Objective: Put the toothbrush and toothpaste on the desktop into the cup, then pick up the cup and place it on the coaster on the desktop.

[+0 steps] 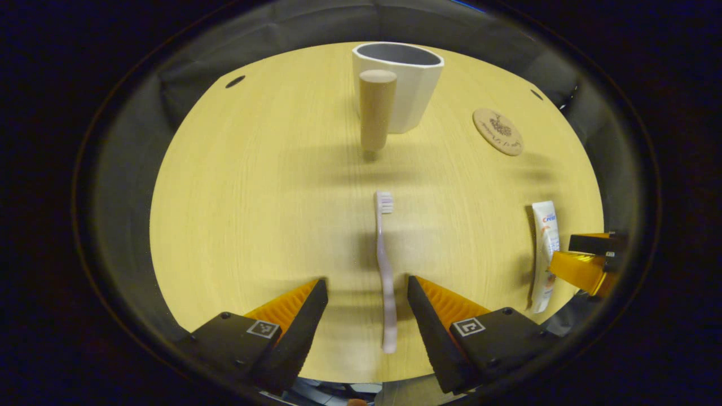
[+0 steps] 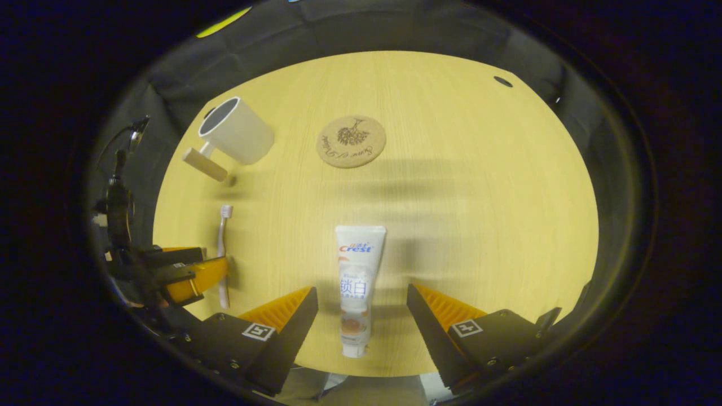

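Left gripper view: the left tool [image 1: 366, 293] is seen released, its fingers spread wide on either side of the toothbrush [image 1: 384, 270] without touching it. The toothbrush lies flat on the counter [image 1: 254, 197], bristles pointing away toward the cup [image 1: 403, 84]. The cup stands upright at the far edge, its round wooden handle [image 1: 377, 110] turned toward the camera; its hollow cannot be judged from this angle. To the right, the coaster [image 1: 498, 131] lies bare, well apart from the cup. At the right edge the toothpaste [image 1: 545, 256] lies flat, with the right tool [image 1: 586, 259] just beside it.

Right gripper view: at the left edge the left tool [image 2: 186, 270] is recorded beside the toothbrush [image 2: 224, 254], with the cup [image 2: 237, 132] and its handle [image 2: 204, 163] beyond. The coaster [image 2: 351, 141] is seen face-on here, its printed motif legible as a drawing, which the other view renders only obliquely. The right tool [image 2: 362, 307] is released, fingers apart either side of the toothpaste [image 2: 356, 287], no contact visible. The tube lies flat, cap end toward the camera, crimped end toward the coaster.
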Demonstrator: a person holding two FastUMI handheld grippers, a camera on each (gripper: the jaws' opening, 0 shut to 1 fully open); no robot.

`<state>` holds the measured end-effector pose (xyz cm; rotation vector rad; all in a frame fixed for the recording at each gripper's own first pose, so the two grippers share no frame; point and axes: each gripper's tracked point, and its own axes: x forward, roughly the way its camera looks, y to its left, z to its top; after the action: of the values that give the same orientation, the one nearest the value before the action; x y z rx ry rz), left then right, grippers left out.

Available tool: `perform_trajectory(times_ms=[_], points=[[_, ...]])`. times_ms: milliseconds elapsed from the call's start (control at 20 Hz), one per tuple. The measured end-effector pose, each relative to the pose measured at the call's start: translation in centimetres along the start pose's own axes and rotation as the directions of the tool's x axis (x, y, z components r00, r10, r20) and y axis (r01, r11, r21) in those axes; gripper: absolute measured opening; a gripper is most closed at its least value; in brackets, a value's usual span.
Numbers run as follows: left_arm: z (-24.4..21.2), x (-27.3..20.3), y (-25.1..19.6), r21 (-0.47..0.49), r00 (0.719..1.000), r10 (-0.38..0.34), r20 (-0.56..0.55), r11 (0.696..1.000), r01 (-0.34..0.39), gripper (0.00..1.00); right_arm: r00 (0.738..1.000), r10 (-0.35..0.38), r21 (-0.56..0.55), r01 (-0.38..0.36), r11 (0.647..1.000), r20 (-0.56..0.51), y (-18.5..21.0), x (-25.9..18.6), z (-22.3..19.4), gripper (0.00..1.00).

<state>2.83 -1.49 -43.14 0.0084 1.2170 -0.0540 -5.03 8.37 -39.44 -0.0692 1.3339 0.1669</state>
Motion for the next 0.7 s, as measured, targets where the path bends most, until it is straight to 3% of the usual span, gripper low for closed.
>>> perform_trajectory(times_ms=[350,550,600,650,700], points=[[0.1,0.4,-0.1,-0.011,1.0,-0.006,-0.026,1.0,0.005,0.95,0.997,-0.035,-0.029,0.033,0.999,-0.063,-0.3,2.3,-1.9,0.96],[0.2,0.4,-0.1,-0.011,0.999,-0.009,-0.047,1.0,0.008,0.96,0.993,-0.08,-0.049,0.076,0.996,-0.088,-0.9,2.4,-2.2,0.94],[0.2,0.4,-0.1,-0.01,0.999,-0.01,-0.052,1.0,0.009,0.92,0.989,-0.098,-0.043,0.094,0.995,-0.113,-0.9,2.5,-2.7,0.94],[0.2,0.5,-0.1,-0.012,0.998,-0.01,-0.056,1.0,0.009,0.96,0.983,-0.117,-0.042,0.112,0.993,-0.141,-0.9,2.5,-3.0,0.95],[0.3,0.5,-0.1,-0.013,0.998,-0.01,-0.059,1.0,0.009,0.92,0.979,-0.129,-0.043,0.124,0.991,-0.155,-0.8,2.3,-3.1,0.97]])
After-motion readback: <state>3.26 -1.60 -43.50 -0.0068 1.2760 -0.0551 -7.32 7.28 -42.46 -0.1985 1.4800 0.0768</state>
